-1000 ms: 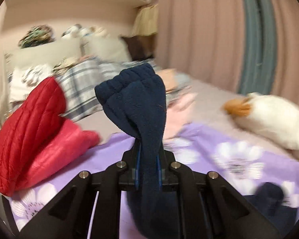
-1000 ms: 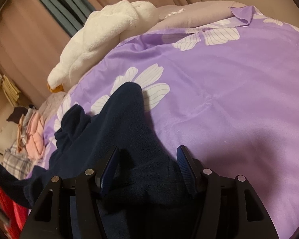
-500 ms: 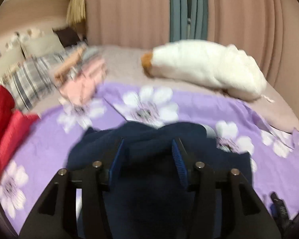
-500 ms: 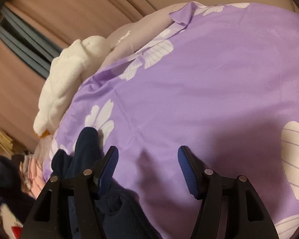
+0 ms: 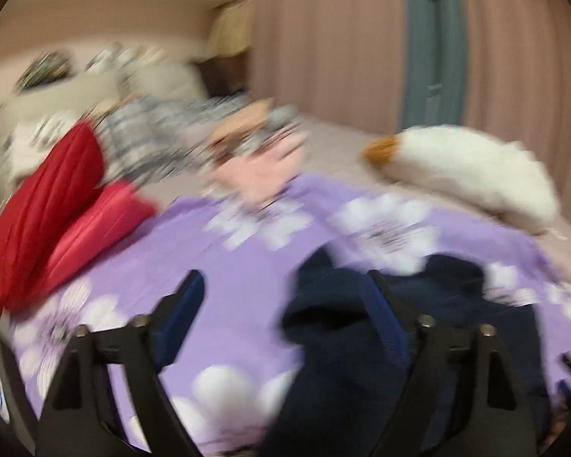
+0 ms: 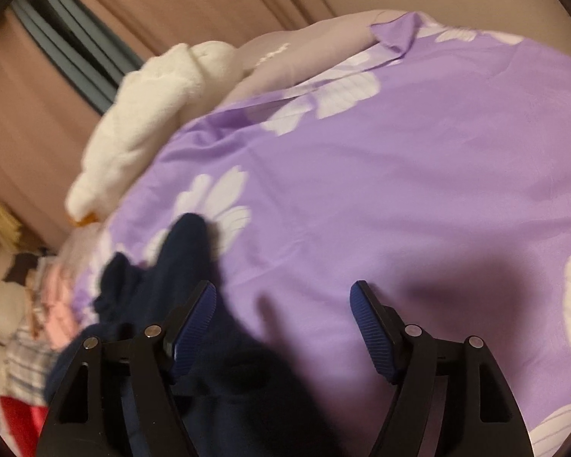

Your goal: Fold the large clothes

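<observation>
A navy fleece garment [image 5: 346, 346] lies bunched on the purple flowered bedspread [image 5: 247, 266]. In the blurred left wrist view my left gripper [image 5: 285, 316] is open; the garment lies under and around its right finger, and the left finger is over bare spread. In the right wrist view the garment [image 6: 179, 266] lies at the lower left, under the left finger. My right gripper [image 6: 281, 323] is open and empty over the bedspread [image 6: 399, 190].
A red quilted jacket [image 5: 45, 209] lies at the left. Pink and checked clothes [image 5: 247, 167] are piled behind it near pillows. A white plush toy [image 5: 472, 167] lies by the pink curtain; it also shows in the right wrist view [image 6: 144, 114].
My left gripper let go of the navy garment, which now lies on the bed, and has swung left. My right gripper stays open and has moved off the garment to the right.
</observation>
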